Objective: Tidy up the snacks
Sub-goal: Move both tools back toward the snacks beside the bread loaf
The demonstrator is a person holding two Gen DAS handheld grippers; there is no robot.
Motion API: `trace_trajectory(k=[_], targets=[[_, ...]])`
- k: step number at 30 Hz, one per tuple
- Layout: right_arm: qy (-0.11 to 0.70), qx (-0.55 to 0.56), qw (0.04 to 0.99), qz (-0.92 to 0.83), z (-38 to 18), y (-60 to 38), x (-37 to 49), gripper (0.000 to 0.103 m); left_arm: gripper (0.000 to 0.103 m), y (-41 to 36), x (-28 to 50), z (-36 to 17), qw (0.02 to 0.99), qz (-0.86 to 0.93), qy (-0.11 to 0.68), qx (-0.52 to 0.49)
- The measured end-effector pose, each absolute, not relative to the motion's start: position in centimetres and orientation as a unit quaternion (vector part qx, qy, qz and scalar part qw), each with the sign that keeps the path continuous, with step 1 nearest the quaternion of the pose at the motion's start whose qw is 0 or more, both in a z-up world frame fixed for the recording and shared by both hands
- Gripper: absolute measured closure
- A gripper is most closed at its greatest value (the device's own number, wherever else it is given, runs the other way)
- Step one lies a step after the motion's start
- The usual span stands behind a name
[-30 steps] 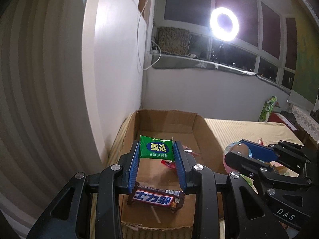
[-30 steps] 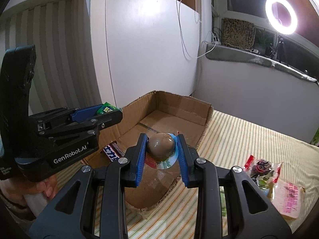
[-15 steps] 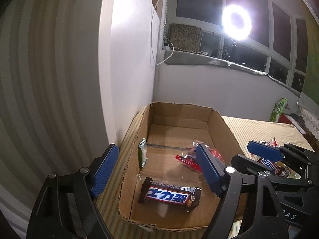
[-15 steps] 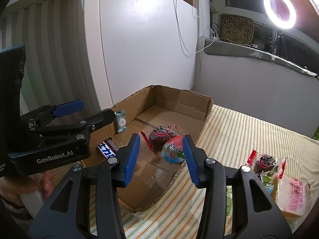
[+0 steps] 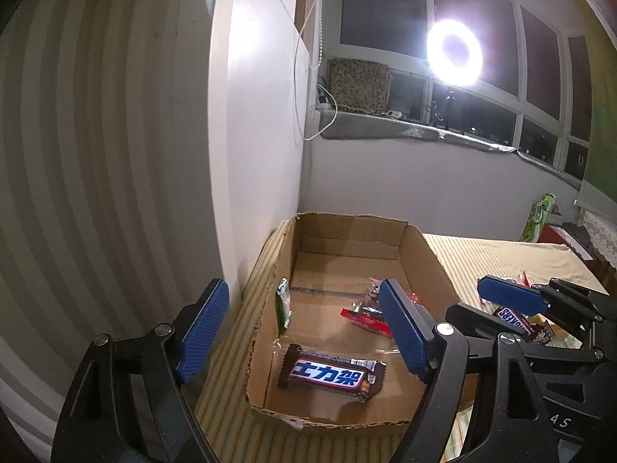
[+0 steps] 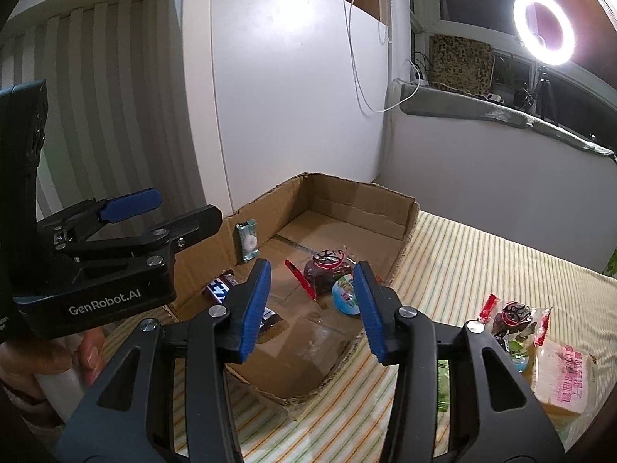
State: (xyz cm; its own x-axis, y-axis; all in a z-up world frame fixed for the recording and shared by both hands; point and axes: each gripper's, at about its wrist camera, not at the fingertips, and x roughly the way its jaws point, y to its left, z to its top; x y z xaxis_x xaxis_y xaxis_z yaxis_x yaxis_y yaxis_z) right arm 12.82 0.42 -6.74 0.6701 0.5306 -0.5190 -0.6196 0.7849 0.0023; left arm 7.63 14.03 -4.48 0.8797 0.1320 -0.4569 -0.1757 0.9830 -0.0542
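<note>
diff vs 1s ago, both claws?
Both let go. The left claw released the small green packet, which now stands on edge against the brown cardboard box's left wall. The right claw dropped the round blue-foil egg snack into the box. Blue-labelled chocolate bar unmoved.

"GenRobot.AI" on left gripper [image 6: 162, 214]; "士力架" on chocolate bar [image 5: 331, 374]

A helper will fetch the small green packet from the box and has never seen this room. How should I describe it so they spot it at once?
Find the open cardboard box on the striped cloth, against the white wall. The small green packet stands on edge, leaning on the box's wall-side panel. Its neighbours lie flat: the brown chocolate bar in front and the red-trimmed snack mid-box.
</note>
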Motion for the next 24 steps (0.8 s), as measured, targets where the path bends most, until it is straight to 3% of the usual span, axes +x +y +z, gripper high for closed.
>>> trace_trajectory(k=[12, 18, 24], targets=[[0.250, -0.056, 0.918, 0.304, -6.5, -3.5, 11.8, 0.056, 0.023, 12.3, 7.5, -4.0, 0.968, 0.077, 0.238, -0.037], [0.243, -0.015, 0.936, 0.253, -6.2, -11.1, 10.0, 0.049, 0.023, 8.0, 7.5, -3.6, 0.969, 0.048, 0.243, -0.018], [0.241, 0.014, 0.954, 0.180, -6.4, -19.6, 7.5, 0.048, 0.023, 1.5, 7.4, -3.3, 0.969, -0.002, 0.247, 0.011]])
